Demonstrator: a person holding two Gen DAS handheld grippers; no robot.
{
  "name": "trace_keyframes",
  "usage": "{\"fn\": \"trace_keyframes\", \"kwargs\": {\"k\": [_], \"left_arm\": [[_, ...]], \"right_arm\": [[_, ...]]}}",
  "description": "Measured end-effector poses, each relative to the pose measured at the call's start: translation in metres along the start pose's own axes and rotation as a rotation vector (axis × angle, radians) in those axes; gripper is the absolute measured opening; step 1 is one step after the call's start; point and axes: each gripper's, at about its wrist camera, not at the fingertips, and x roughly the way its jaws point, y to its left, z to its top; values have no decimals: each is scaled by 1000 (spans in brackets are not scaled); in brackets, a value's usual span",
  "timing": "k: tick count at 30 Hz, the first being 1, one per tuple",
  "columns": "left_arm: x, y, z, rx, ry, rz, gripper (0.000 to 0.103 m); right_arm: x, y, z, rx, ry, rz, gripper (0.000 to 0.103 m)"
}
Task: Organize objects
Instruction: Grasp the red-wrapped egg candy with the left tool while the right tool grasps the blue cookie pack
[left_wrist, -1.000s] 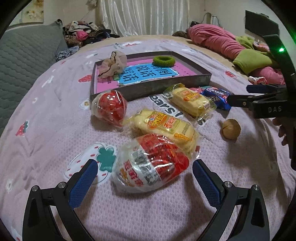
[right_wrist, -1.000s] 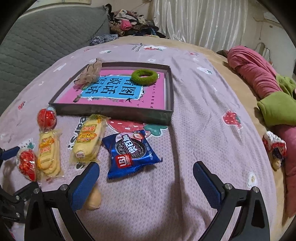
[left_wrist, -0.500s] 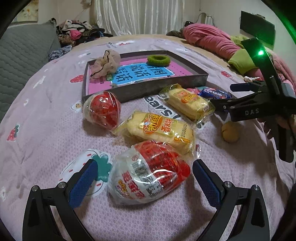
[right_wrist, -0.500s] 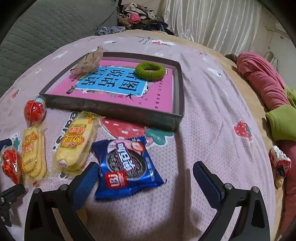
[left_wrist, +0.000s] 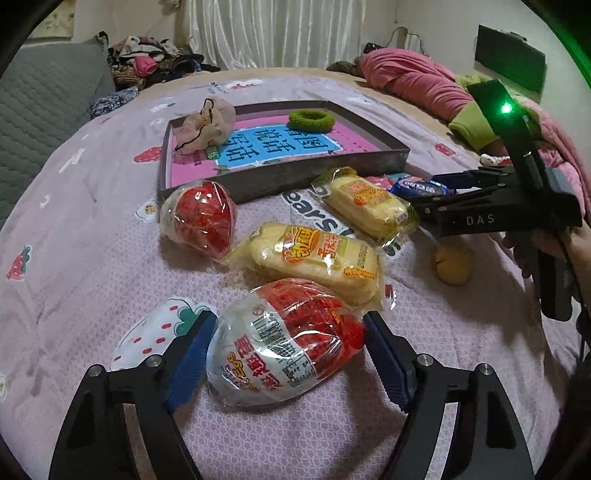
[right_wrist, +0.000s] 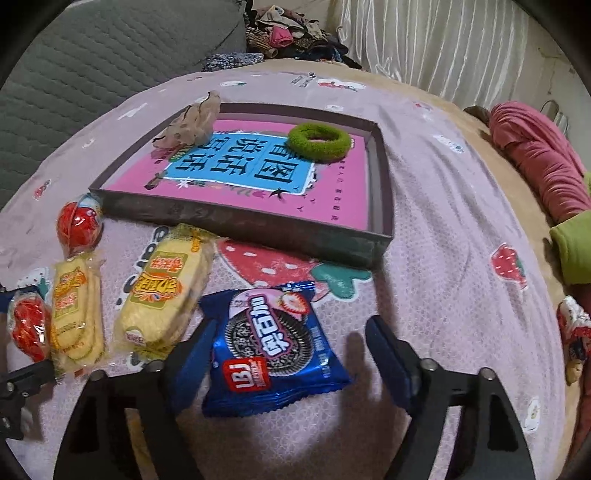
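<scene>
Between the blue pads of the left gripper (left_wrist: 286, 354) lay a red snack bag (left_wrist: 284, 343), nearest of the row on the pink bedspread (left_wrist: 74, 240); the jaws were closing around it, both pads right at its sides, though whether they already pressed it could not be told. It looked light and puffy, its clear film glossy and probably slippery, so a hold across the fat middle, where the pads stood, seemed safer than the loose crimped ends. Further right, the right gripper (right_wrist: 288, 354) straddled a blue cookie pack (right_wrist: 273, 347), its jaws also closing; the left pad touched or nearly touched the pack's edge while the right pad stood clear of it. That pack seemed flat, light and crackly, with brittle biscuits inside, so a gentle squeeze across its width would likely serve, since too hard a pinch could crush them. Beyond both lay two yellow cake packs (left_wrist: 314, 258), soft and easily dented by the look of them, a second red bag (left_wrist: 199, 218) to the far left, and a small yellow ball (left_wrist: 452, 264) to the right. At the far side sat the grey tray (right_wrist: 240, 225), already holding a green ring (right_wrist: 319, 142) and a beige pouch (right_wrist: 192, 125).
</scene>
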Motion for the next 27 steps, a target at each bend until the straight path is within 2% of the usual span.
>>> {"fn": "trace_keyframes", "kwargs": {"k": [2, 6, 8, 19, 27], "left_arm": [[0, 0, 0, 1, 0, -1, 81], [-2, 0, 0, -9, -7, -8, 81], [-3, 0, 0, -12, -5, -6, 81], [-8, 2, 2, -26, -15, 22, 81], [-18, -5, 3, -22, -37, 30, 81]], "right_arm": [[-1, 2, 0, -3, -4, 13, 67], [-3, 7, -1, -15, -9, 10, 64], [-3, 6, -1, -9, -9, 21, 55], [-15, 9, -7, -5, -3, 35, 53], [-48, 13, -9, 7, -69, 41, 52]]}}
